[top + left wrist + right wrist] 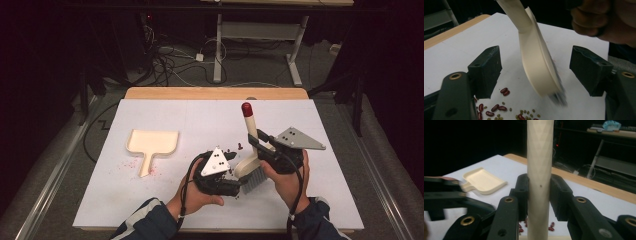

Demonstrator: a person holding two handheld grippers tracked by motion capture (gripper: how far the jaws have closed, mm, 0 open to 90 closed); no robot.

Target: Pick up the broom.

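The cream dustpan (151,145) lies flat at the table's left, handle toward the person, well apart from both grippers. The left gripper (231,176), nearer it, has its jaws spread and empty beside the beans (496,108). The right gripper (259,144) clamps the brush (250,150) handle, bristles down, long axis nearly upright.

A cream dustpan (151,143) lies flat near the left edge of the white table (165,200), its handle toward the front edge. Small red crumbs (131,163) lie just beside that handle.
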